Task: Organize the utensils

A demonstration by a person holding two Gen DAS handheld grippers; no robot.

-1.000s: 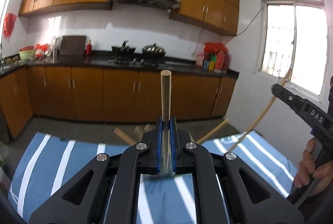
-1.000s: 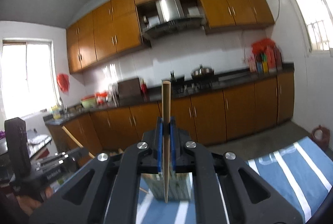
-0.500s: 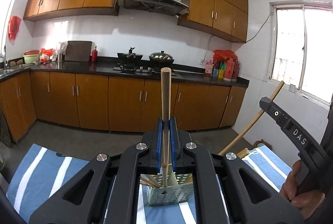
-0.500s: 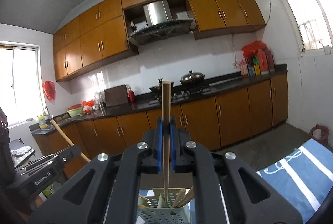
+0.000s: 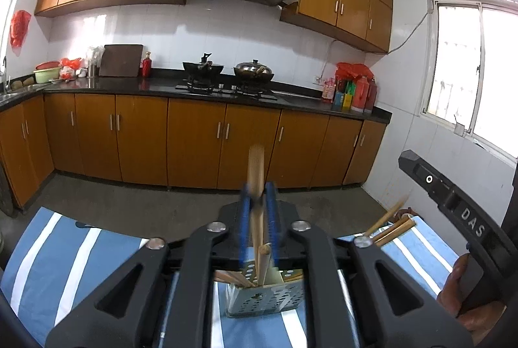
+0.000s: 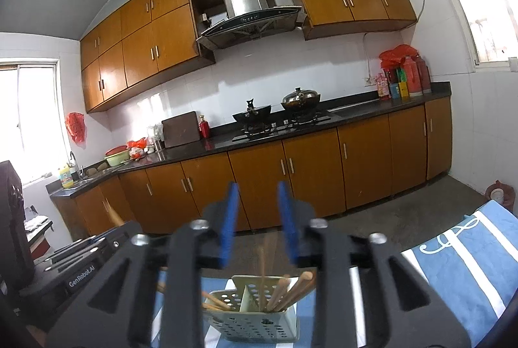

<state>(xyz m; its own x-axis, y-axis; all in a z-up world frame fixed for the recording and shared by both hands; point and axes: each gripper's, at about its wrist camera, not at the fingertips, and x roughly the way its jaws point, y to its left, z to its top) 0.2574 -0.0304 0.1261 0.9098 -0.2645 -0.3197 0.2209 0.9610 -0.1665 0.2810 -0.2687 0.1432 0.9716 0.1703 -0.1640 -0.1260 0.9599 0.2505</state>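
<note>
- My left gripper (image 5: 258, 215) has just been parting its jaws; a chopstick (image 5: 256, 186) is dropping between them into the caddy (image 5: 259, 299).
- It could tip out.
- My right gripper (image 6: 257, 225) has also just opened; its stick (image 6: 263, 263) falls blurred into the caddy (image 6: 255, 319) on the striped cloth (image 6: 459, 267).
- More sticks (image 5: 388, 226) wait toward the cloth's right edge.

"das" on right tool (image 5: 466, 218) body; "genrobot.ai" on left tool (image 6: 81, 270) body.
</note>
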